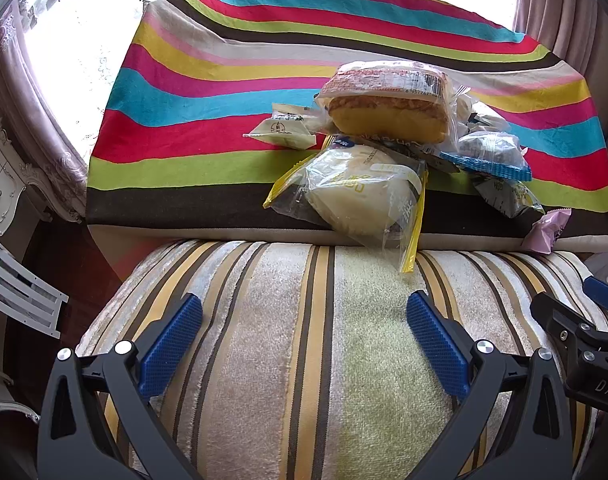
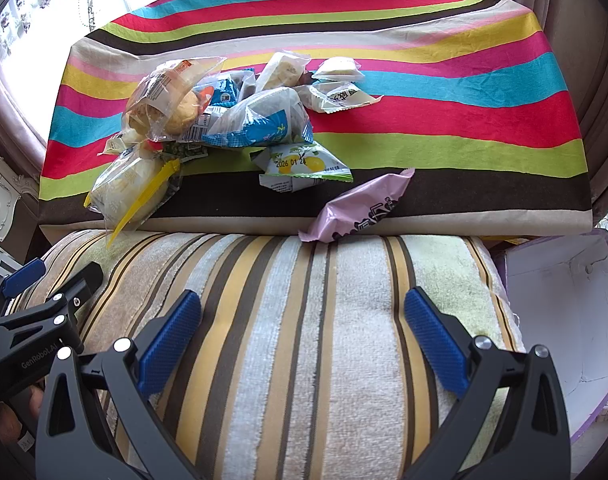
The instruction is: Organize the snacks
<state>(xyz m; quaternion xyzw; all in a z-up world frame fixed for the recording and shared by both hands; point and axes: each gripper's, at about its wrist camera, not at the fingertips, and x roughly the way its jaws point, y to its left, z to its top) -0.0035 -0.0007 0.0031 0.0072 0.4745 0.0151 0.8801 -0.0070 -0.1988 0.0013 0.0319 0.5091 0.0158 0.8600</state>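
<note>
Snacks lie heaped on the striped bench (image 2: 443, 80); both hand-held grippers, left (image 1: 304, 344) and right (image 2: 304, 340), gape empty. Take the loose pink packet (image 2: 355, 208) first, probably easiest.

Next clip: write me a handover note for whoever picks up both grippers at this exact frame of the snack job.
Left gripper: open, empty, over the beige striped plush cushion.
Right gripper: open, empty, over the same cushion.
Snacks: a loose pile on the rainbow-striped cloth. The clear-wrapped pale bun with yellow edges overhangs the near edge. The pink wrapped packet lies apart at the edge, and the lemon-print packet is beside the pile.
An open white cardboard box sits on the right.
Done: nothing sorted. Left: everything.
</note>
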